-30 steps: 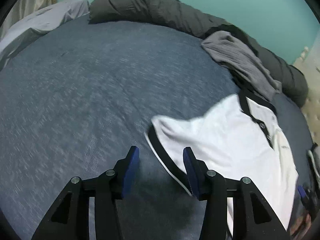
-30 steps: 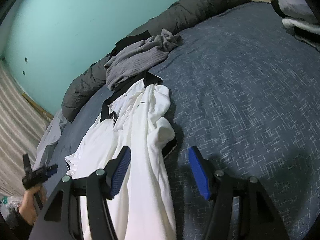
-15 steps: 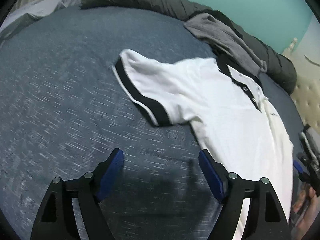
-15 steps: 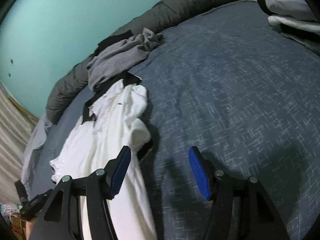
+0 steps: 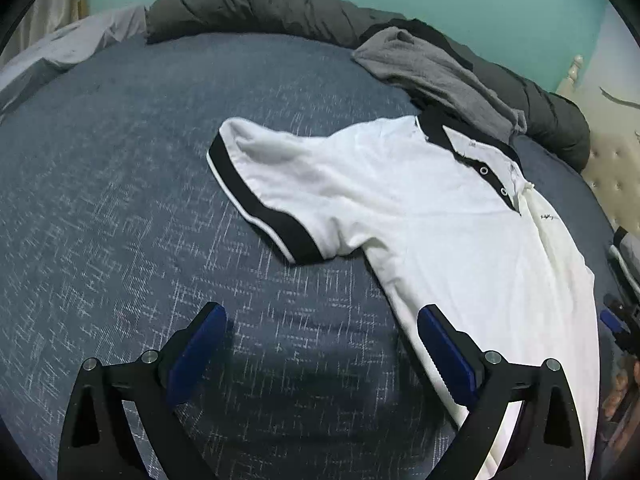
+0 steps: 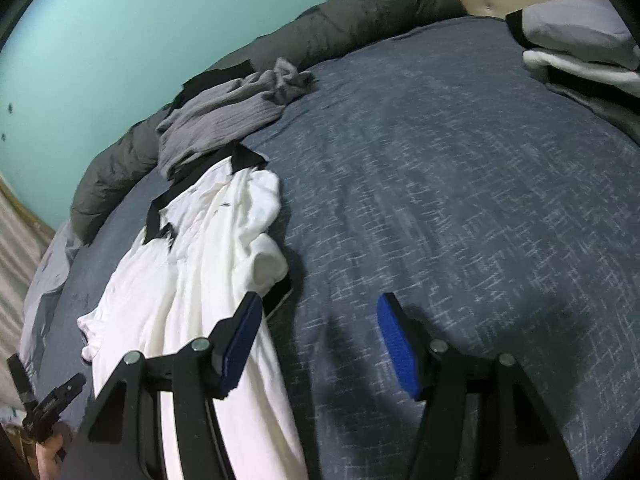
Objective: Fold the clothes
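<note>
The white short-sleeved polo shirt with black collar and black sleeve bands (image 5: 420,216) lies front-up on the dark blue flecked bed cover (image 5: 120,200). Its long axis runs from the collar, at the rolled grey quilt (image 5: 248,8), toward the camera; one sleeve is spread sideways. The left gripper (image 5: 322,354) has just been opening; its jaws stand wide with only bed cover between them. The right gripper (image 6: 320,344) stands part-spread and empty, its left pad over the shirt's edge. A crumpled grey ribbed garment (image 6: 224,120) touches the collar.
</note>
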`<state>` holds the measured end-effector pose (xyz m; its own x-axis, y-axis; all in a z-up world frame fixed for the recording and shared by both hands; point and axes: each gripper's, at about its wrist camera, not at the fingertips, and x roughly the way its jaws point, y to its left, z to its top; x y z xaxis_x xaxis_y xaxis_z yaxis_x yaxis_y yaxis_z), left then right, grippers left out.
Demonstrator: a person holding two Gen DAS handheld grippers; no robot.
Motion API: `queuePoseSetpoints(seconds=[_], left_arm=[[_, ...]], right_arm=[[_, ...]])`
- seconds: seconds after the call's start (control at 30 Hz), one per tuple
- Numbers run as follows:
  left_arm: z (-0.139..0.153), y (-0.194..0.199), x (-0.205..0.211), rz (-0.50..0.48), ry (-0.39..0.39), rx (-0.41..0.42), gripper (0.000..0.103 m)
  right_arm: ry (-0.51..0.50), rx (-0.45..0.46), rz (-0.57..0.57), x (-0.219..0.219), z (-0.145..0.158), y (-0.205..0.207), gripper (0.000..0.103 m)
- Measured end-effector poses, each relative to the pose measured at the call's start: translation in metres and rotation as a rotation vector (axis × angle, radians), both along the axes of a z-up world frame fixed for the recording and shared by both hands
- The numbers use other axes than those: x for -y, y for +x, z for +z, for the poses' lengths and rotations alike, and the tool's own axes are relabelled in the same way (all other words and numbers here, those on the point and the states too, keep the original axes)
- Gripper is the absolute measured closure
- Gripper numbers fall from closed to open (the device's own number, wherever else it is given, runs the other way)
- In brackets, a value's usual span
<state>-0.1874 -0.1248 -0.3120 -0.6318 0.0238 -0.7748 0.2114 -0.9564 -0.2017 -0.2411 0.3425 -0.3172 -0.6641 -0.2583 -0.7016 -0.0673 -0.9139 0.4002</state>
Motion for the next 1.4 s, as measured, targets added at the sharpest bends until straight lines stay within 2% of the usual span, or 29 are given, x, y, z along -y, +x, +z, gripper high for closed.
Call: queuePoseSetpoints(seconds=[0.13, 0.33, 0.43, 0.5, 0.6, 0.83, 1.03, 1.2, 1.4], left_arm=[[0.006, 0.001, -0.004, -0.019, -0.012, -0.019, 0.004], [0.014, 0.002, -0.001, -0.019, -0.029, -0.046, 0.004], [0.013, 0.002, 0.002, -0.015, -0.007, -0.047, 0.004], [0.013, 0.002, 0.003, -0.014, 0.004, -0.048, 0.004], [0.013, 0.002, 0.004, -0.014, 0.012, -0.051, 0.004], [0.014, 0.002, 0.007, -0.013, 0.023, -0.056, 0.004], [0.013, 0.001, 0.004, -0.024, 0.034, -0.051, 0.004], [0.014, 0.002, 0.004, -0.022, 0.035, -0.053, 0.004], [0.014, 0.002, 0.004, -0.021, 0.038, -0.051, 0.004]], right_arm=[[0.035, 0.031, 0.006, -0.001, 0.004, -0.024, 0.042], [0.141, 0.107, 0.055, 0.009, -0.001, -0.069, 0.042], [0.198, 0.145, 0.082, 0.021, -0.008, -0.085, 0.045], [0.225, 0.157, 0.127, 0.036, -0.011, -0.092, 0.051], [0.233, 0.151, 0.191, 0.059, -0.011, -0.095, 0.059], [0.300, 0.104, 0.340, 0.112, -0.011, -0.087, 0.065], [0.224, 0.079, 0.383, 0.110, -0.006, -0.081, 0.065], [0.134, 0.121, 0.233, 0.069, -0.011, -0.089, 0.065], [0.074, 0.173, 0.225, 0.064, -0.025, -0.095, 0.065]])
